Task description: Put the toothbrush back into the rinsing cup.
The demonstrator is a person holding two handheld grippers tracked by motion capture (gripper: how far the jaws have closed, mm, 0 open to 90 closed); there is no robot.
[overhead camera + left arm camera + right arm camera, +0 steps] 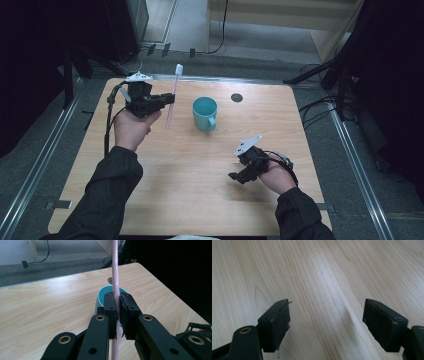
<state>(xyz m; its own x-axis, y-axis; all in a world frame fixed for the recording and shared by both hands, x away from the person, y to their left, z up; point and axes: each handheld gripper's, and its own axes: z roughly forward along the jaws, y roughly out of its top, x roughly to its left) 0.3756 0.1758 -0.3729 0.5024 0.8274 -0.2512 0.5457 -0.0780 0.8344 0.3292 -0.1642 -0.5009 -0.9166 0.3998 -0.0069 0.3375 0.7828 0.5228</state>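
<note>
The left hand-held gripper (169, 99) pinches a pink toothbrush (172, 95) mid-handle, upright, just left of the teal cup (205, 113) on the table (210, 200). The thin handle could pivot between the pads and miss the rim, or tip the cup. The right hand-held gripper (235, 176) hangs wide, holding nothing.

Straight ahead of the left gripper (118, 311), whose jaws pinch the pink toothbrush (115, 270), the teal cup (101, 298) stands close and blocks the way forward. Bare table (319, 272) lies between and beyond the right gripper (327, 322) and its parted jaws.
</note>
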